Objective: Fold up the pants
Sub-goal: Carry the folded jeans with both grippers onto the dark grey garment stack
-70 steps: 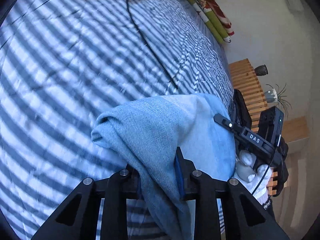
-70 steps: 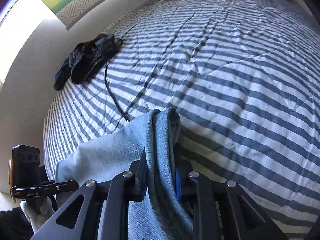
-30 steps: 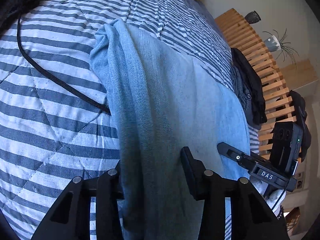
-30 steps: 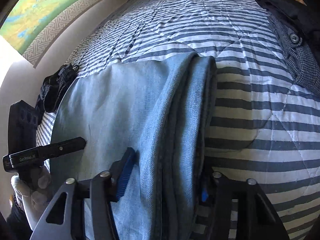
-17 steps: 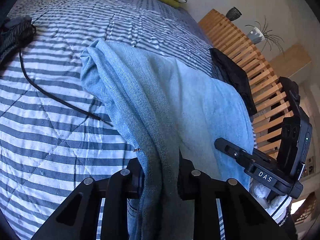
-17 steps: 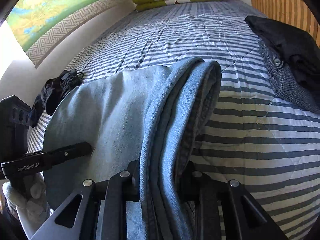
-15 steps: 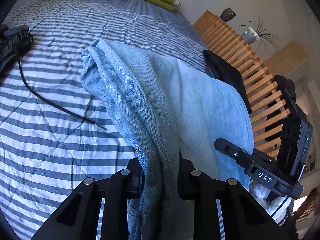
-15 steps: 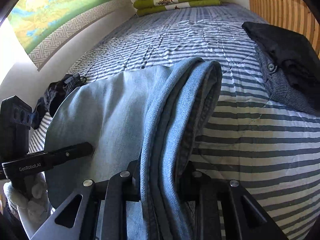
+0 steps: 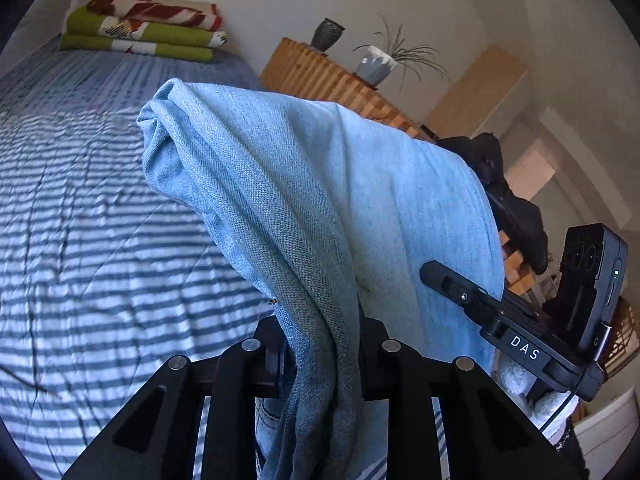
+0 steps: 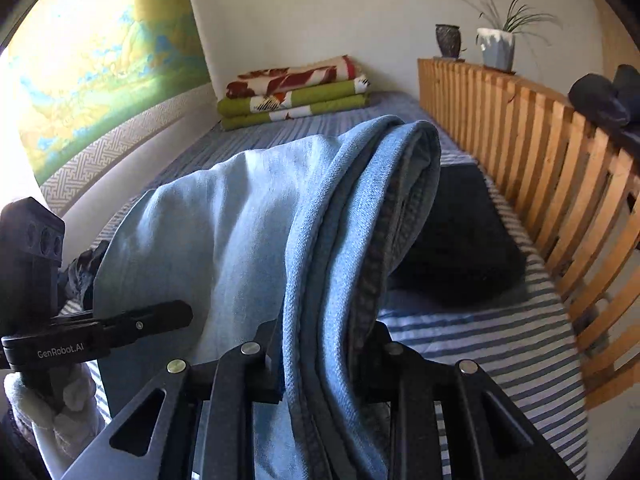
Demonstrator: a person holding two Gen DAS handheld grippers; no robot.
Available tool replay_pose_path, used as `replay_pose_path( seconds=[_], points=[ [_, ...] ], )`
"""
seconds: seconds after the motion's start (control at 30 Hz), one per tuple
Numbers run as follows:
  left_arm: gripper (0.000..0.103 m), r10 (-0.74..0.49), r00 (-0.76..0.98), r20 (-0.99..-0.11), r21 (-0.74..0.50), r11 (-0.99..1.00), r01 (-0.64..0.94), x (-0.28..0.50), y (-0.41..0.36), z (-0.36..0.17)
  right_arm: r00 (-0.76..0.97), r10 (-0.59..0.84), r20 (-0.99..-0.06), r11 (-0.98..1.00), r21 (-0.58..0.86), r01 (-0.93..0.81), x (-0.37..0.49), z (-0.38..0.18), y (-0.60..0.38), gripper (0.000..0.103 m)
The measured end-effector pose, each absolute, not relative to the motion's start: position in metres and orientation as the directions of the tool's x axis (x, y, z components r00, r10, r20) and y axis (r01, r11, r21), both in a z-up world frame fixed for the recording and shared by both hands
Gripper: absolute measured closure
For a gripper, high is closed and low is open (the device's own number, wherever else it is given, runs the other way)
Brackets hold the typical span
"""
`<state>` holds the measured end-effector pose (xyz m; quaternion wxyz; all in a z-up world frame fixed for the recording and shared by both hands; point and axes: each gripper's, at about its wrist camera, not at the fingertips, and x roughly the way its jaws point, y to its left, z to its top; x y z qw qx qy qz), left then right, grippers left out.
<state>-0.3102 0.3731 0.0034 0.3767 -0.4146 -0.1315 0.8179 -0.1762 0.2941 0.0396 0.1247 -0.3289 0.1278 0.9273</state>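
We hold the light blue pants (image 9: 328, 184) up above the striped bed (image 9: 80, 240), one edge in each claw. Our left claw (image 9: 320, 356) is clamped tight on a bunched fold of denim, and our right claw (image 10: 324, 360) is likewise closed on the thick seamed edge, so the cloth spans between them and droops below the fingers. A dark garment (image 10: 460, 236) lies on the bed beside the wooden slatted rail (image 10: 532, 148). Folded blankets (image 10: 292, 92) sit stacked at the far end.
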Motion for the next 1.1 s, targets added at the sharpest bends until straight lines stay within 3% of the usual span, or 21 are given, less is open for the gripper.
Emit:
replay_pose_path(
  seconds=[0.17,0.37,0.77,0.83,0.87,0.9,1.0,1.1],
  points=[
    [0.079,0.76,-0.368,-0.536,-0.545,-0.644,-0.537,-0.362,0.439,0.028,-0.768,0.257,-0.586,-0.919,0.099,-0.383,-0.197,0.073,0.35,0.081],
    [0.079,0.751,-0.373,-0.545,-0.515,-0.651,-0.558,-0.429,0.506,0.032,-0.761,0.312,-0.569,-0.89,0.105,-0.444,-0.235,0.072,0.409,0.081],
    [0.078,0.721,-0.342,-0.603,-0.544,-0.685,-0.485,-0.54,0.564,-0.049,-0.705,0.294,-0.645,-0.88,0.105,-0.463,-0.316,0.001,0.496,0.081],
    [0.056,0.695,-0.325,-0.642,-0.554,-0.713,-0.43,-0.556,0.57,-0.075,-0.648,0.321,-0.69,-0.87,0.055,-0.489,-0.332,-0.024,0.51,0.077],
    [0.044,0.678,-0.301,-0.67,-0.554,-0.727,-0.405,-0.562,0.569,-0.086,-0.595,0.367,-0.715,-0.853,-0.004,-0.522,-0.34,-0.036,0.517,0.067],
    [0.043,0.665,-0.286,-0.69,-0.559,-0.741,-0.373,-0.568,0.566,-0.096,-0.536,0.423,-0.731,-0.827,-0.069,-0.559,-0.345,-0.047,0.524,0.06],
    [0.042,0.681,-0.324,-0.656,-0.576,-0.73,-0.369,-0.567,0.549,-0.095,-0.394,0.577,-0.715,-0.717,-0.212,-0.664,-0.344,-0.058,0.54,0.058],
    [0.042,0.7,-0.358,-0.618,-0.559,-0.712,-0.425,-0.55,0.538,-0.081,-0.417,0.622,-0.663,-0.677,-0.189,-0.711,-0.324,-0.043,0.54,0.054]
  ],
)
